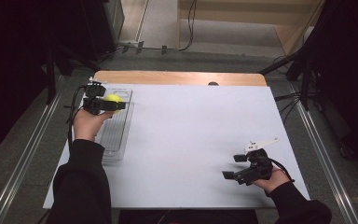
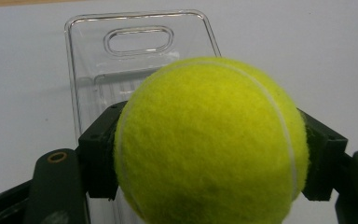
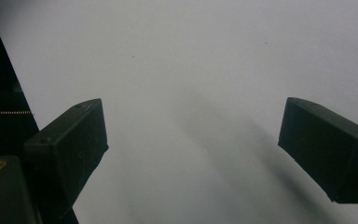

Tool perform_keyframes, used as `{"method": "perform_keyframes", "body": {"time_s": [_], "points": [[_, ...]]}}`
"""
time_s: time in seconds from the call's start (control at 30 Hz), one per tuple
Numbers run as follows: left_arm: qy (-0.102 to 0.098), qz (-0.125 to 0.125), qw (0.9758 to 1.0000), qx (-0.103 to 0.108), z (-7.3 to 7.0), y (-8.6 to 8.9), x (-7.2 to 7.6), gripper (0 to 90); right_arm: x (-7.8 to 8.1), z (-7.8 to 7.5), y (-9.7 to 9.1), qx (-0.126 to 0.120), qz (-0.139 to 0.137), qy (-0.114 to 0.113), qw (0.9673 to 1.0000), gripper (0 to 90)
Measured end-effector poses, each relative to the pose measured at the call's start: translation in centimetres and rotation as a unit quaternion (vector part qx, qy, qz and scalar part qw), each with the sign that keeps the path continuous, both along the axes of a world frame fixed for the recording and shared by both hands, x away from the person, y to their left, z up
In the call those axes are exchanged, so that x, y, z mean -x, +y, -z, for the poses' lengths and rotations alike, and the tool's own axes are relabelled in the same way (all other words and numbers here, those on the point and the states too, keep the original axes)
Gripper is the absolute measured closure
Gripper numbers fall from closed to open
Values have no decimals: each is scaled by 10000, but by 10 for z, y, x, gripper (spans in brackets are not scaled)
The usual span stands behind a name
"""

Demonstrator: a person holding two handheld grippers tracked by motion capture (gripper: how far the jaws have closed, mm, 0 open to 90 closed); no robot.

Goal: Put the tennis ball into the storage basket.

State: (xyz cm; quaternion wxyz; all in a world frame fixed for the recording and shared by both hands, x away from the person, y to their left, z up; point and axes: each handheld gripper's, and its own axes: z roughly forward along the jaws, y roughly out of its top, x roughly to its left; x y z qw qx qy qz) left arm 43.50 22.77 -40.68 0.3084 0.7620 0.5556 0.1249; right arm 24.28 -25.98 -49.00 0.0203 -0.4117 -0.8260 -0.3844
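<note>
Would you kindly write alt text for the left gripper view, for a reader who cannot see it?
A yellow tennis ball is clamped in the left gripper, one black jaw on each side. Behind it, a clear plastic tray with a handle slot lies on a white table.

- Tennis ball point(image 2: 209, 140): yellow-green felt, fuzzy and matt, with a smooth pale seam.
- Tray point(image 2: 86, 56): clear hard plastic, glossy, ribbed along its floor.
- Left gripper point(image 2: 209, 161): black plastic, matt, with brass-coloured inserts.
- Right gripper point(image 3: 193, 154): black matt plastic, faintly scuffed.
- Table point(image 1: 191, 130): smooth white matt sheet over a wooden board point(image 1: 177, 77).
- Sleeve point(image 1: 81, 186): black cloth.
</note>
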Motion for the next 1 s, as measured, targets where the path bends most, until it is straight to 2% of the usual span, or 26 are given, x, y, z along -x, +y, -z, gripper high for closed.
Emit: {"method": "perform_keyframes", "body": {"time_s": [1.0], "points": [[238, -130, 9996, -120, 23, 0, -6, 255, 0, 0, 0, 5, -2, 13, 10000, 62]]}}
